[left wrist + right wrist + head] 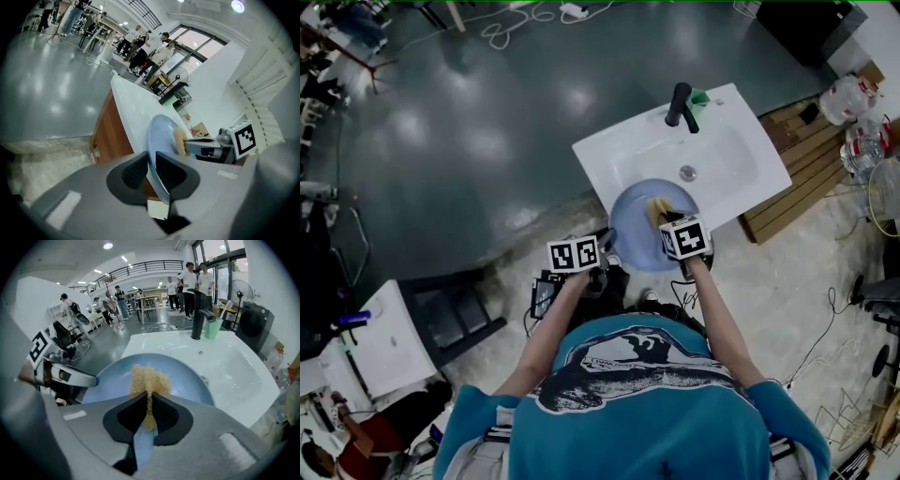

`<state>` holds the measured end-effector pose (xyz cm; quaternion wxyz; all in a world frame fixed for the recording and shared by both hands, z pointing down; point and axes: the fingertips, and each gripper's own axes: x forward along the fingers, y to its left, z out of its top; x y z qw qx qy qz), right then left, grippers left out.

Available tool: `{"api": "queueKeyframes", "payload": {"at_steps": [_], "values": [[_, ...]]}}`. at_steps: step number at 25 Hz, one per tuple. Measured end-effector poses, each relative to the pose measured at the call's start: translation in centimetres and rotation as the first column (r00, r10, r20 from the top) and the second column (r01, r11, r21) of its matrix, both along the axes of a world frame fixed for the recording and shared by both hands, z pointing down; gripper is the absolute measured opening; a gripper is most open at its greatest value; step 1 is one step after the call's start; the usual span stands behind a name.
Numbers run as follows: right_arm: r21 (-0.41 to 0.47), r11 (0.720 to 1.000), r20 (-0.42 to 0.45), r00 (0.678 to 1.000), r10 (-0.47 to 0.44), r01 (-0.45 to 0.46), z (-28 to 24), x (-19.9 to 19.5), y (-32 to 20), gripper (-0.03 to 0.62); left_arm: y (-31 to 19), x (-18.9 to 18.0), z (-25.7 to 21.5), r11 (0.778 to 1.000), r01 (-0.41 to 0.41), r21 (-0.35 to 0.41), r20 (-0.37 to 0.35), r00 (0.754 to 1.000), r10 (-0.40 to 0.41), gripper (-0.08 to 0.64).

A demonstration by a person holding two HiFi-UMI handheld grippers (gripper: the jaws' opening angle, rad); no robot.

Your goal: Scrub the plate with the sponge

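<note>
A pale blue plate [635, 228] is held over the front edge of the white sink [731, 159]. My left gripper [150, 171] is shut on the plate's [159, 140] near rim, which passes edge-on between the jaws. My right gripper [148, 413] is shut on a tan sponge [149, 379], squeezed thin between the pads. The sponge lies against the plate's [192, 380] face near its middle. From above, the sponge [659, 210] shows just beyond the right gripper [673, 223], with the left gripper [602, 262] at the plate's left rim.
A black tap [680, 105] and a green cup [700, 97] stand at the back of the sink; the drain [687, 172] is beyond the plate. Wooden pallets [797, 159] lie to the right. Cables trail on the floor. Several people stand far off [190, 275].
</note>
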<state>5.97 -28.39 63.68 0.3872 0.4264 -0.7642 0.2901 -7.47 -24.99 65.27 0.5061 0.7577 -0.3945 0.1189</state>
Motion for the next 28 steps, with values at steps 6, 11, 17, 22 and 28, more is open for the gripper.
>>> {"api": "queueKeyframes", "payload": {"at_steps": [6,11,17,22,28], "values": [[-0.077,0.975,0.138,0.97,-0.199,0.211,0.0,-8.2,5.8,0.029,0.1,-0.2,0.1,1.0,0.007,0.002,-0.001,1.0,-0.007,0.067],[-0.118,0.951,0.098,0.956,-0.276,0.286,1.7,-9.4,7.7,0.029,0.1,-0.1,0.1,1.0,0.013,-0.001,0.002,1.0,-0.013,0.067],[-0.12,0.969,0.073,0.976,-0.207,0.214,2.0,-6.8,6.3,0.029,0.1,0.0,0.2,1.0,0.007,0.005,0.007,1.0,-0.007,0.072],[-0.109,0.99,0.028,0.995,-0.092,0.094,1.9,-2.3,4.3,0.029,0.2,-0.1,0.2,1.0,0.007,0.006,-0.005,1.0,-0.007,0.072],[-0.082,0.997,-0.127,0.992,-0.011,0.0,2.1,3.9,2.0,0.029,0.1,-0.2,0.1,1.0,0.012,0.01,-0.024,1.0,-0.012,0.075]]}}
